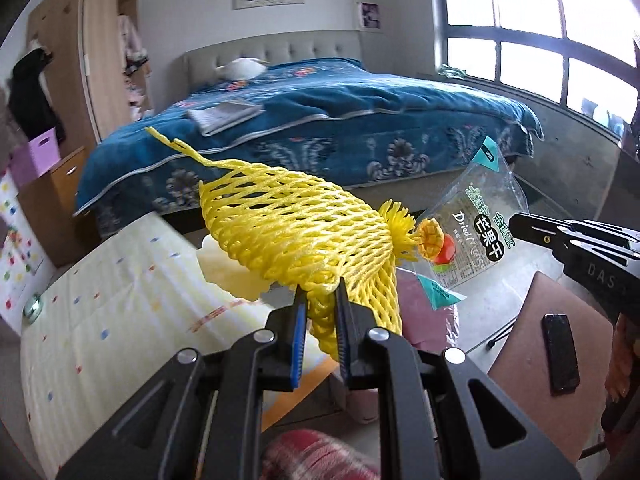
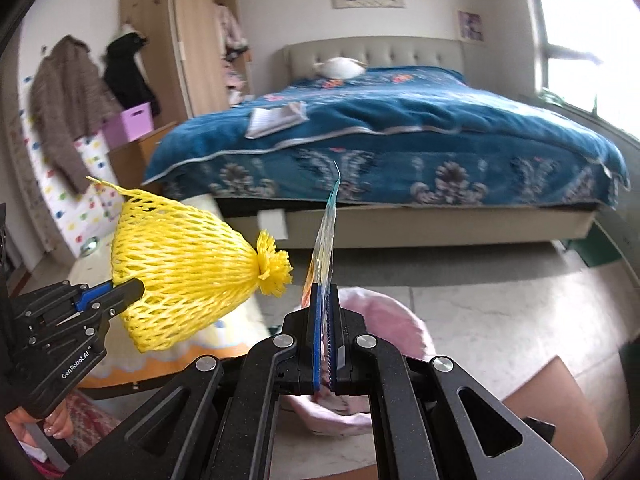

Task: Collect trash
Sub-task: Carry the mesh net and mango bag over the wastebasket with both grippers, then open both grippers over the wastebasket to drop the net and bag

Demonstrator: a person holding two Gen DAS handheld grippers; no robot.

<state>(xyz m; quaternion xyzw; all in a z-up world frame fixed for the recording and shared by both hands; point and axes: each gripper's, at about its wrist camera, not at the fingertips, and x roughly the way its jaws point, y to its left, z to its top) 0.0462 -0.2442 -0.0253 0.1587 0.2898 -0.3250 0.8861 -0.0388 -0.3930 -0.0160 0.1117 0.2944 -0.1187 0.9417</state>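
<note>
At the centre of the left wrist view hangs the yellow foam net (image 1: 304,236), my left gripper (image 1: 322,300) clamped on its lower edge; right of it, mid-frame, the clear dried-mango bag (image 1: 472,240) is pinched flat in my right gripper (image 2: 327,304), jaws together on it; behind both, across the upper frame, lies the blue-covered bed (image 1: 340,120).

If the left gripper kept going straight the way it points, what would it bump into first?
Probably the bed with the blue flowered blanket, though depth is hard to judge. The left gripper, carrying the yellow foam fruit net, points across open floor toward it.
</note>
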